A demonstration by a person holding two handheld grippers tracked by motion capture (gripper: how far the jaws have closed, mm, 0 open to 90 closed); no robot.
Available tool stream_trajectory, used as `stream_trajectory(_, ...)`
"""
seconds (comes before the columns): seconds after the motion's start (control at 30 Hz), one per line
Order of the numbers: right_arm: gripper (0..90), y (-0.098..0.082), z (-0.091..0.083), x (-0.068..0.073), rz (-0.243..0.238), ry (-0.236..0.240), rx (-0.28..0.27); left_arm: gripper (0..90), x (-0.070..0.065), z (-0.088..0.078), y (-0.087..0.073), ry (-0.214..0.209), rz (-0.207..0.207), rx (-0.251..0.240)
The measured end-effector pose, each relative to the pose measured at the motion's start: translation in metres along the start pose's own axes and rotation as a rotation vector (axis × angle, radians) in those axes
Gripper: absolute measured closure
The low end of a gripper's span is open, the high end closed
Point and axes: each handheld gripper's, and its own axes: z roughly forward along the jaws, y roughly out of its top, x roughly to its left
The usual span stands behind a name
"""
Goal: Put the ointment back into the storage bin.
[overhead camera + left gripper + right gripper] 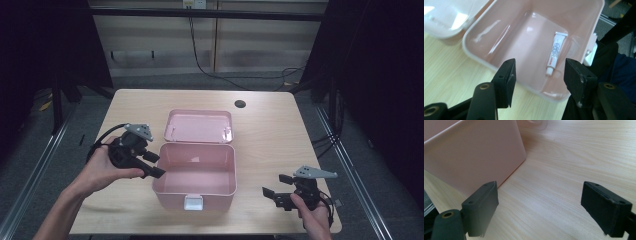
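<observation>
In the high view the pink box looks empty, because its front wall hides the floor near it. The left gripper view looks inside: a small white tube lies on the box floor against one wall, with its cap end toward the gripper. The words on the tube are too small to read. The box sits in the middle of the table, near the front edge, with its lid flipped open behind it. The left gripper hangs at the box's left rim, tipped toward it, jaws wide apart and holding nothing. The right gripper waits near the table's front right corner, jaws wide apart and empty, pointing at the box.
</observation>
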Motion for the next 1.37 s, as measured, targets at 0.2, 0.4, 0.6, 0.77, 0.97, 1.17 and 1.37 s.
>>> stream_trajectory(0.2,13.9,0.000,0.000,-0.001,0.002,0.000,0.001,43.7,0.005,-0.008,-0.027,0.008,-0.062,-0.041)
stream_trajectory(0.4,13.9,0.000,0.000,0.000,0.003,0.000,0.000,43.7,0.009,-0.008,-0.045,0.028,-0.090,-0.056)
stream_trajectory(0.6,13.9,0.000,0.000,-0.001,0.001,-0.005,0.002,44.0,0.022,0.006,-0.073,0.066,-0.171,-0.055)
stream_trajectory(0.77,13.9,0.000,0.001,-0.001,0.001,-0.009,0.003,45.3,0.024,0.010,-0.090,0.101,-0.191,-0.085)
stream_trajectory(0.97,13.8,-0.001,0.003,0.000,0.002,-0.005,0.017,50.3,0.027,0.020,-0.109,0.132,-0.230,-0.101)
stream_trajectory(1.17,13.9,-0.001,0.006,0.000,-0.001,-0.010,0.033,48.2,0.029,0.030,-0.125,0.160,-0.272,-0.117)
stream_trajectory(1.37,14.0,-0.004,0.010,0.001,-0.003,-0.020,0.053,44.6,0.029,0.038,-0.136,0.198,-0.290,-0.138)
